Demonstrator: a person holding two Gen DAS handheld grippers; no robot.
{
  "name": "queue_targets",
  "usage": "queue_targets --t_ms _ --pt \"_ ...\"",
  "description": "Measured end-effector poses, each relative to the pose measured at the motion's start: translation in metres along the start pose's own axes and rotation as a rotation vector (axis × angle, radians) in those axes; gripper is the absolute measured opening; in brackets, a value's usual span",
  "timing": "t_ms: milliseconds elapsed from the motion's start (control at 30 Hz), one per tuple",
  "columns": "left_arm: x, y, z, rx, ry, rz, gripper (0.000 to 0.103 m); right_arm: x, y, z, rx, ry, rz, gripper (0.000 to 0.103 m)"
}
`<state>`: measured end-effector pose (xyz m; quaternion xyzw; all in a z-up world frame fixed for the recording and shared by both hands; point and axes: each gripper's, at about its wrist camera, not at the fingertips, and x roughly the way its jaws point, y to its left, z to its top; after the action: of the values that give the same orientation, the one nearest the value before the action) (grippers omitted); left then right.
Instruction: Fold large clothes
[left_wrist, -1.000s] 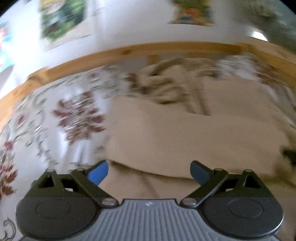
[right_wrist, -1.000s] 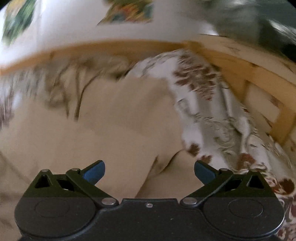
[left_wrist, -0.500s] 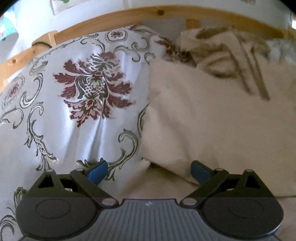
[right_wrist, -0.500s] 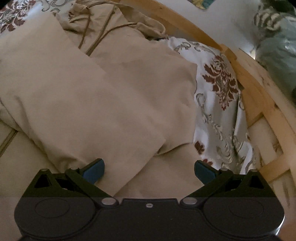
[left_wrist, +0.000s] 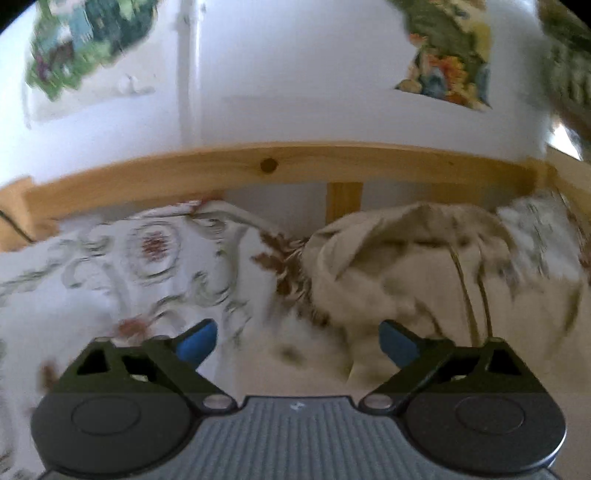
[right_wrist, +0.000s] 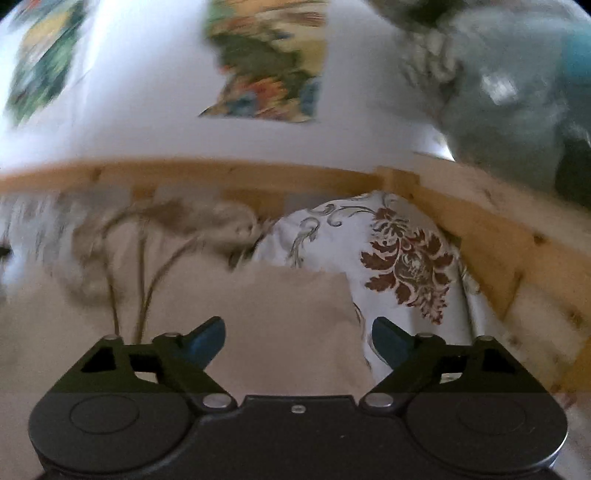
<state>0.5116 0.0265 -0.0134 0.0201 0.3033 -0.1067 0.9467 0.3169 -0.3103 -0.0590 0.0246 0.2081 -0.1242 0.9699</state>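
I had the left hand-held gripper and right hand-held gripper both wide and empty, jaws just narrowing, over the beige garment bunched on the floral bedspread, hemmed by the wooden bed rail and postered wall.

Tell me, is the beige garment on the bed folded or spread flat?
Partly folded. In the right wrist view the beige garment shows a flat layer with straight edges on top, while its far end with the drawstrings lies bunched.

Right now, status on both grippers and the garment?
Left gripper open, empty. Right gripper open, jaws just closing, nothing pinched. Beige garment part-folded on floral bedspread. No obstruction.
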Motion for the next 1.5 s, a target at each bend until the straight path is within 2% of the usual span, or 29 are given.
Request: queue_targets --t_ms 67,200,267,367,500,533,600,633,667,700,733,767,800,867,1000,1100,1200,1300,1400,1500 --pt "0.03 -0.001 0.018 -0.032 0.035 -0.017 0.086 0.016 0.009 0.006 0.052 0.028 0.011 0.069" --pt "0.065 -0.002 0.037 -0.03 0.079 -0.032 0.083 0.046 0.029 0.016 0.146 0.03 0.039 0.047" --pt "0.08 -0.001 0.041 -0.016 0.123 -0.021 0.081 0.071 0.042 0.029 0.11 0.053 0.046 0.047" --pt "0.098 0.002 0.046 -0.022 0.178 -0.028 0.081 0.113 0.063 0.057 -0.029 0.079 0.047 0.045" --pt "0.111 0.006 0.052 -0.039 0.216 -0.048 0.081 0.185 0.081 0.097 -0.173 0.139 0.041 0.046" --pt "0.116 0.005 0.054 -0.033 0.234 -0.046 0.075 0.201 0.08 0.105 -0.174 0.163 0.047 0.046" --pt "0.128 0.001 0.055 -0.006 0.287 -0.023 0.054 0.236 0.08 0.118 -0.157 0.265 0.077 0.047" --pt "0.135 -0.002 0.056 0.01 0.323 -0.024 0.023 0.248 0.08 0.119 -0.134 0.283 0.056 0.046" --pt "0.138 -0.003 0.056 0.024 0.339 -0.034 0.004 0.258 0.079 0.121 -0.126 0.297 0.064 0.044" --pt "0.136 -0.005 0.055 0.042 0.33 -0.027 0.004 0.265 0.08 0.122 -0.122 0.309 0.082 0.039" --pt "0.128 -0.006 0.054 0.065 0.279 -0.005 0.004 0.27 0.082 0.124 -0.123 0.325 0.101 0.028" --pt "0.118 -0.007 0.053 0.083 0.218 0.008 0.004 0.27 0.084 0.125 -0.127 0.32 0.103 0.007" --pt "0.104 -0.005 0.05 0.085 0.144 0.004 0.004 0.263 0.085 0.126 -0.131 0.276 0.101 0.006" --pt "0.083 0.001 0.039 0.056 0.053 0.002 0.004 0.234 0.086 0.123 -0.156 0.144 0.091 0.005" --pt "0.068 0.011 -0.003 0.091 -0.05 0.055 0.003 0.178 0.07 0.09 -0.192 -0.048 0.055 0.003" --pt "0.053 0.007 -0.029 0.094 -0.103 0.033 0.003 0.165 0.053 0.056 -0.198 -0.078 0.046 0.003" --pt "0.028 0.004 -0.034 0.058 -0.178 0.018 0.003 0.145 0.054 0.04 -0.212 -0.133 0.039 0.003" --pt "0.007 0.004 -0.023 0.018 -0.24 0.008 0.003 0.123 0.055 0.046 -0.187 -0.2 0.043 0.003" --pt "-0.015 -0.001 -0.014 0.013 -0.335 -0.001 0.004 0.104 0.059 0.065 -0.179 -0.279 0.063 0.003" --pt "-0.036 -0.004 -0.03 -0.014 -0.408 0.011 0.004 0.08 0.064 0.064 -0.242 -0.364 0.057 0.003"
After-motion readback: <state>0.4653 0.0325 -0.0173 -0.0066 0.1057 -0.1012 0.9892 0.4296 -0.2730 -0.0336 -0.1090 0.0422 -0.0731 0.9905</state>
